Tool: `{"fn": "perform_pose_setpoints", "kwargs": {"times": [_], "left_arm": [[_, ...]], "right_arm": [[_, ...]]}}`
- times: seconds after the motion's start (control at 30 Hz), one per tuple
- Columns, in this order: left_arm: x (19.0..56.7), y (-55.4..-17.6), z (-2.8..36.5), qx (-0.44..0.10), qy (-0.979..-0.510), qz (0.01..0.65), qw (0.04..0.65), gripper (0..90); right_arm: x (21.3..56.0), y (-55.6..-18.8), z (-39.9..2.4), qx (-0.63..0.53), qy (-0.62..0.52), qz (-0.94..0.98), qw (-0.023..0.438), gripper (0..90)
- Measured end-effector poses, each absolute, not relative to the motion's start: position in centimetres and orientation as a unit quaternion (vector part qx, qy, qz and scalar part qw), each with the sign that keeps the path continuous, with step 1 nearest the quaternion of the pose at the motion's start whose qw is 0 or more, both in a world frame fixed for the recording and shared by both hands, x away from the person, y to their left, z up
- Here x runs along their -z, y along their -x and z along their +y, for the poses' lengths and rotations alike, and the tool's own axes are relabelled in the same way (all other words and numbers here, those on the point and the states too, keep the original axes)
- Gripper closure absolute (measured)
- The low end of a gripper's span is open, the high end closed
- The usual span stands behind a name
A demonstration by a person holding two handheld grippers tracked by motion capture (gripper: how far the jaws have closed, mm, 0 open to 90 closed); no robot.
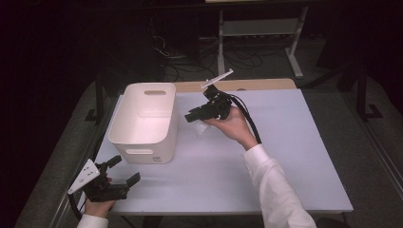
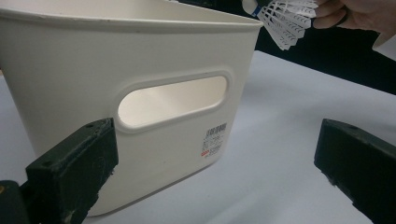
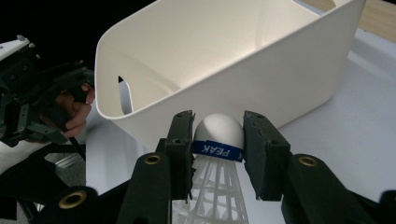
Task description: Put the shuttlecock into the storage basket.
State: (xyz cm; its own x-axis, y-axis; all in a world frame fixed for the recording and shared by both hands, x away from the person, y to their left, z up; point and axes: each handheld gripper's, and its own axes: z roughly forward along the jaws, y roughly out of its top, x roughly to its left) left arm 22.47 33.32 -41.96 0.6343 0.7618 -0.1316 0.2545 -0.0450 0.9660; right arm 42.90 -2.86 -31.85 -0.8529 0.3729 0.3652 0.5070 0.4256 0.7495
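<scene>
- Right now the right tongs are clamped on a shuttlecock, the pads pressing either side of its white cork head where a blue band reads "PEAK".
- From the right gripper view, the shuttlecock's white plastic skirt runs back between the jaws toward the camera, and its rounded head points at the white bin.
- On the high view, the right tongs are held above the surface, just beside the bin's right wall, with the person's hand wrapped round the gripper body.
- The shuttlecock shows there as a pale shape under the gripper, outside the bin and clear of the surface.
- The bin stands upright on the left half of the surface, its inside bare where visible, a slot handle cut into each short wall.
- The left tongs are spread wide with nothing between them, held low at the near left corner of the surface, close to the bin's near wall.
- From the left gripper view, the two black jaws stand well apart, framing the bin's slot handle and a small label beside it; the shuttlecock's skirt shows at the top, above the bin's rim.
</scene>
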Motion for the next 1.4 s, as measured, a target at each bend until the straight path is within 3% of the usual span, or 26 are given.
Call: {"fn": "perform_pose_setpoints", "kwargs": {"times": [1.4], "left_arm": [[41.9,-22.5,33.4,-0.220,-0.688,0.367,0.586,0.0]], "right_arm": [[27.5,-43.3,1.7,0.521,0.221,-0.822,0.070,63.2]]}}
